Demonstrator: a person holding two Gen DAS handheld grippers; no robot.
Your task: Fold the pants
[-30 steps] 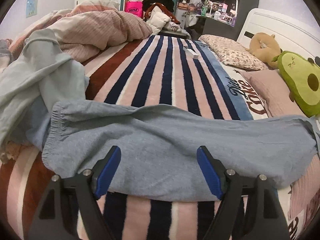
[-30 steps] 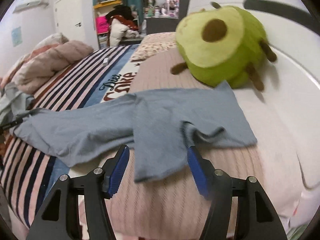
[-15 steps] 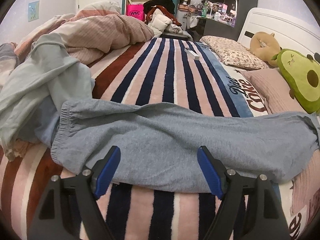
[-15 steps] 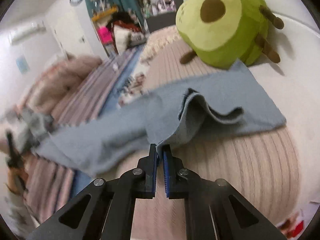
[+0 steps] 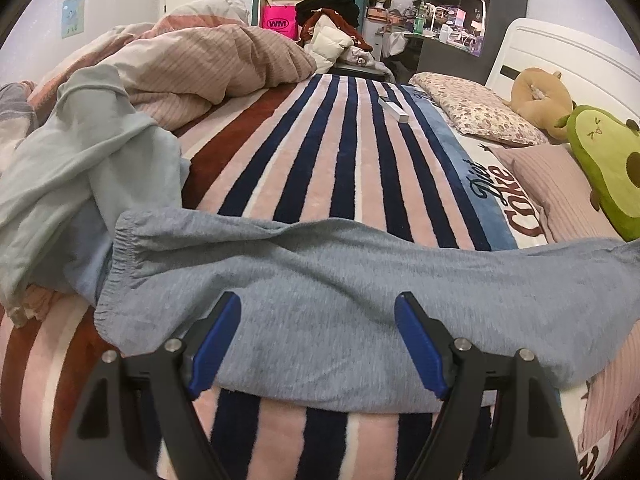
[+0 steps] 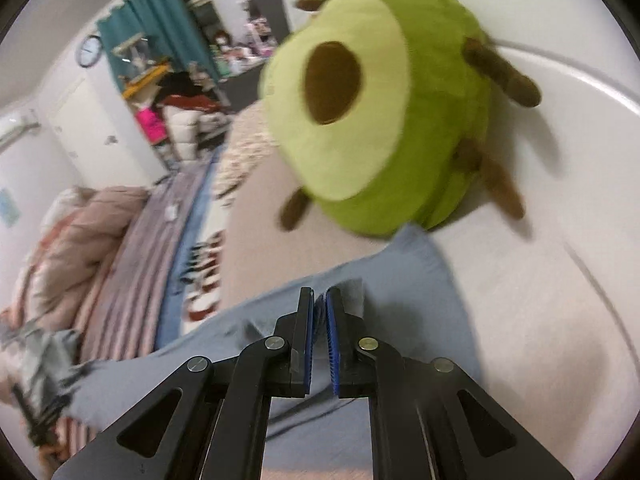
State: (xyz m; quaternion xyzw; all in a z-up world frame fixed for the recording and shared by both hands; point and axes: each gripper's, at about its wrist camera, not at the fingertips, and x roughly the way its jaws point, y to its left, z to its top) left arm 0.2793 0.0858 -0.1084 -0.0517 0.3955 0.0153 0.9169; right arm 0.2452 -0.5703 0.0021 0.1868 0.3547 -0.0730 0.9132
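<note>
Claw on the left, the left claw (image 5: 316, 344), hung spread wide over the grey pants (image 5: 360, 288), gripping nothing, its blue pads clear of the cloth on either side. The pants lay stretched crosswise over the striped blanket (image 5: 320, 152) on the bed, elastic waistband toward the heap of pale blue laundry (image 5: 80, 168), legs running off toward the pillows and the avocado plush (image 5: 604, 168).

At that far end the right claw (image 6: 319, 308) was clenched on a pinch of the pants' leg (image 6: 400, 272), a little fabric caught between its pads, just below the avocado toy.

That cloth looked like soft, light jersey: limp, no stiffness, likely to sag and drape wherever it was not held, and to drag on the fuzzy blanket rather than slide. I judged the sound places to take hold were the gathered waistband, thick enough to bite on, and the leg hems; a pinch mid-panel would only raise a tent of cloth.
</note>
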